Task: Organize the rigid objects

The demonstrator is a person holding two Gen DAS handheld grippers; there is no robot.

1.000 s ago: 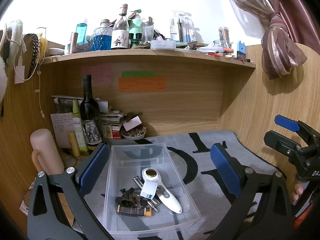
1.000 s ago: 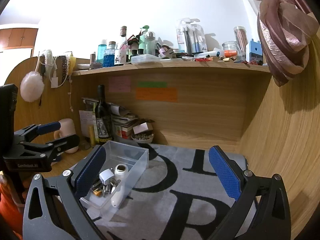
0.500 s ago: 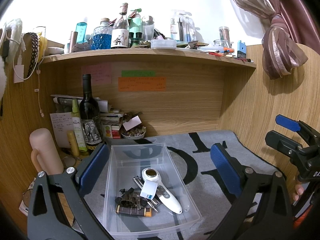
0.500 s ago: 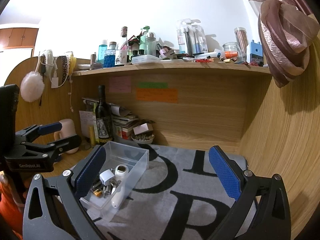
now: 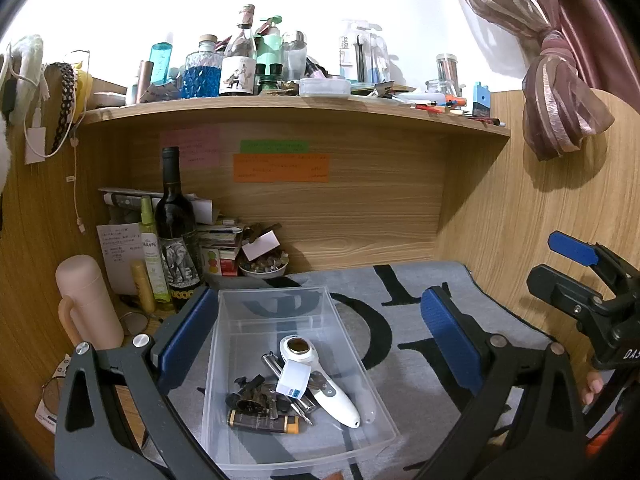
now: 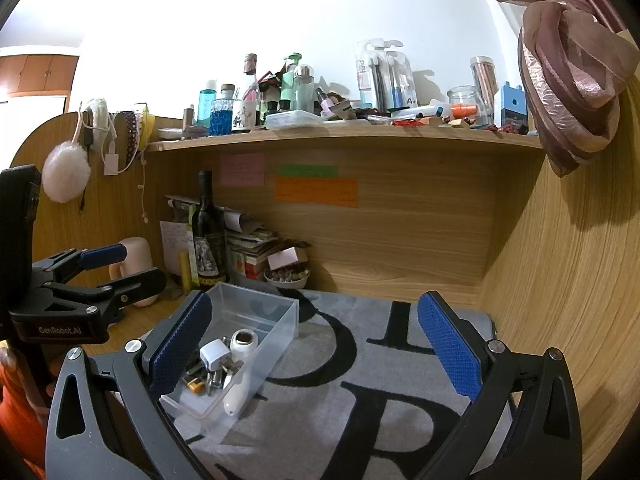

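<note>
Left wrist view: the left claw hangs spread wide and empty over the clear bin, which sits on the grey mat on the counter. In the bin lie a white handheld device, a white plug, a dark tube with an orange end and some small metal pieces too tangled to tell apart. The right claw shows at the right edge, holding nothing. The risk here, as I judge it: the bin is light and near the mat's front edge, so a finger dropping onto its rim could tip or shove it. The bottle and pink flask stand close on the left; a wide swing could knock them.

Right wrist view: the right claw is also wide apart and empty, above bare mat, with the bin off to its left. The left claw sits just beside the bin. Both claws reaching in at once could collide.
</note>
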